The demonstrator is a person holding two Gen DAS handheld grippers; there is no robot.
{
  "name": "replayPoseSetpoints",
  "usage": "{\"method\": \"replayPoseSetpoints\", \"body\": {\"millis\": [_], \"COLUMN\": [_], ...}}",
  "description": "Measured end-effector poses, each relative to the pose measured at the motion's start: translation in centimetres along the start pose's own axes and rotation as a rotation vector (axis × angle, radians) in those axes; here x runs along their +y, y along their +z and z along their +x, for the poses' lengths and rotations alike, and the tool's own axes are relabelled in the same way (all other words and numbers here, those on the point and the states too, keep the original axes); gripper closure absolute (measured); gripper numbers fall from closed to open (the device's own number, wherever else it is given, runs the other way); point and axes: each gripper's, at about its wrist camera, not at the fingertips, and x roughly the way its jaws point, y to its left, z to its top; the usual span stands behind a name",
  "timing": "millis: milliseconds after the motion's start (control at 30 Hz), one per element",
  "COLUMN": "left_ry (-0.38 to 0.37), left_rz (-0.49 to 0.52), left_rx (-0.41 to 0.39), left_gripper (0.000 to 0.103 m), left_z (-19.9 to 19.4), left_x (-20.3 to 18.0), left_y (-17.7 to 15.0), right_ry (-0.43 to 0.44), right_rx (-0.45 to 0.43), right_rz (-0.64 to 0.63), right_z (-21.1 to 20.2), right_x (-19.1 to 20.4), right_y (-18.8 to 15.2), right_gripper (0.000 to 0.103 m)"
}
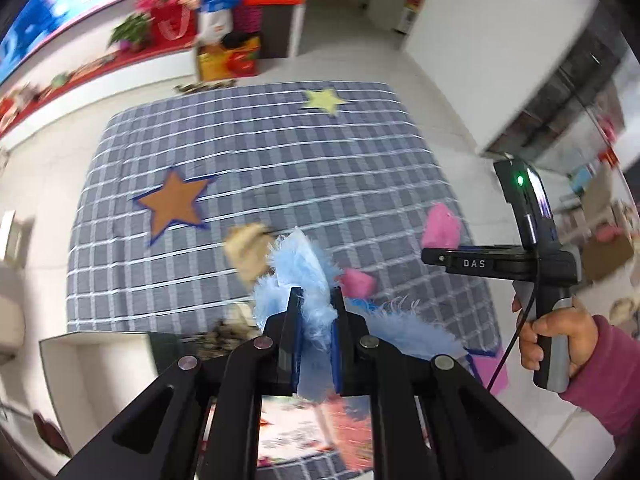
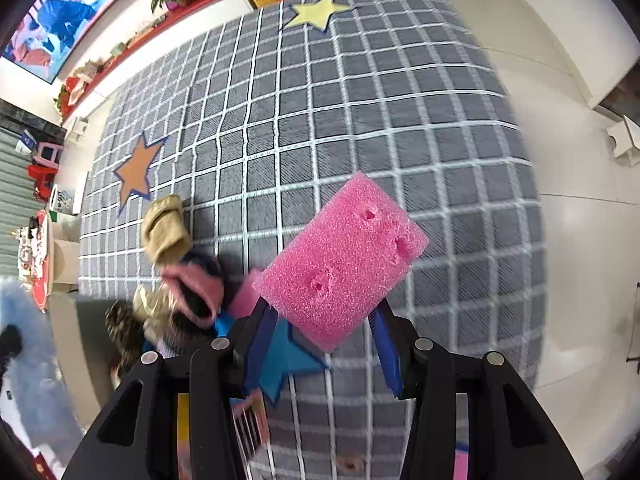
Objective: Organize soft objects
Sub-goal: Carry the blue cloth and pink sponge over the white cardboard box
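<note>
My right hand-held gripper (image 2: 320,328) is clamped on a pink sponge block (image 2: 340,260), lifted clear of the checked mat (image 2: 360,120). The block's long axis runs slantwise across the jaws, its far end tipped up and to the right of my fingers. My left hand-held gripper (image 1: 316,312) is pinched tight on a fluffy light-blue cloth (image 1: 300,272), which hangs out beyond and to the right of the jaws.

The relation that matters, I judge, is where each star lies from what I carry. A blue star (image 2: 280,364) sits right under my right fingers; the orange star (image 2: 136,172) lies far off to the left, the yellow star (image 2: 316,12) straight ahead at the far edge.

Counted: one sponge block held, one blue cloth held, one beige sock (image 2: 166,232), one pink-and-dark sock (image 2: 196,292), a smaller pink piece (image 1: 358,282) beside the left jaws, three stars. The pile left of my right fingers is too blurred to count further.
</note>
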Motion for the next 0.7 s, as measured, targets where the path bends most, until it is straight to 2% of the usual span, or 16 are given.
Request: {"method": "replayPoseSetpoints", "body": {"millis": [167,367,500,700], "left_ry": [-0.045,-0.103,-0.103,-0.1], "left_rz": [0.153,0.284,0.292,0.248], "left_rx": [0.018,0.041,0.061,0.075], "left_gripper": [0.09,0.09,0.09,0.09], "left_z": [-0.5,-1.5,-2.3,-3.7], "left_x": [-7.2,-14.1,-15.9,-15.6], "left_y": [-1.2,-4.8,-7.6,-11.1], "right_ry": [0.015,0.016,0.018,0.026], "right_rx": [-0.03,-0.057,-0.053,-0.012], "right_rz": [0.02,-0.009,-0.046,-0.066], "right_z": [-4.6,-9.2,-10.0,-9.4], "right_x": [-2.4,-4.7,-4.8,-4.1], "right_y": [-3.9,-9.8,-12.7,-16.4], "right_gripper": [0.055,0.055,0.055,0.055]}}
